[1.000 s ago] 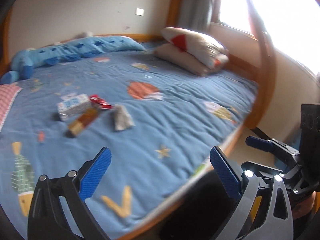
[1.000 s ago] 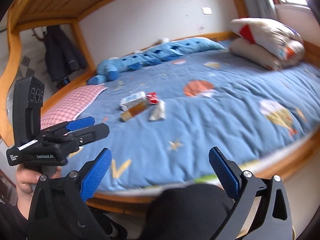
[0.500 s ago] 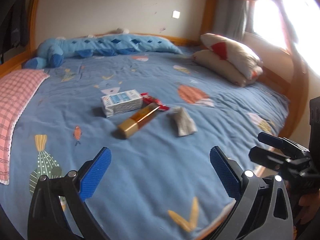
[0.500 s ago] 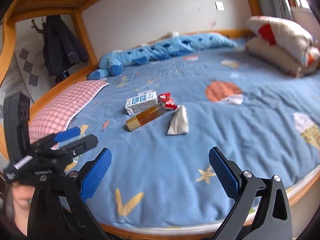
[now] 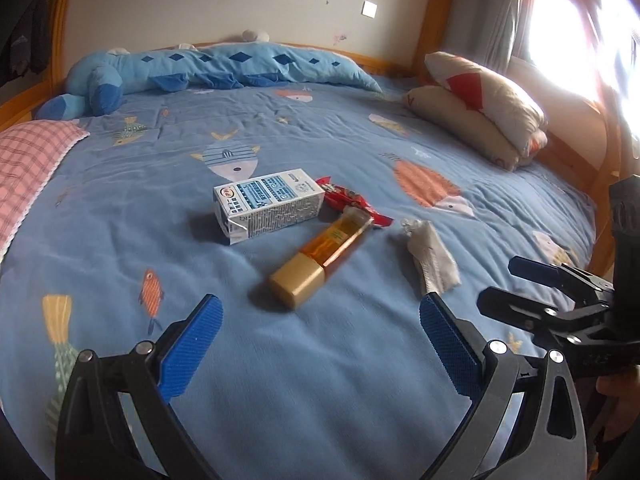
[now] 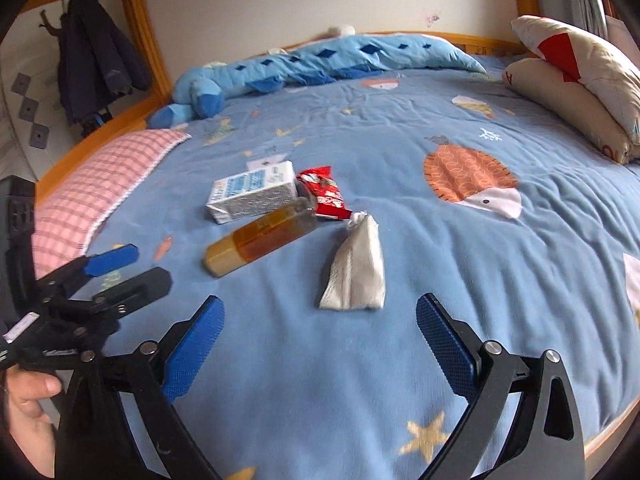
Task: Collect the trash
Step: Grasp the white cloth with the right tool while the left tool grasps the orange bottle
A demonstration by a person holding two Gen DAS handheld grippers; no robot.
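Right wrist view shows the right hand-held gripper [image 6: 316, 330] wide, empty and starting to close, hovering short of the pouch [image 6: 355, 270] lying mid-bed [image 6: 460, 300] beside the bottle [image 6: 260, 242], probably light, limp and crinkly, best pinched across its flat middle.

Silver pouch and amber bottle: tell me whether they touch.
Apart. The right wrist view shows a strip of blue blanket between the silver pouch and the amber bottle; the left wrist view shows the same gap.
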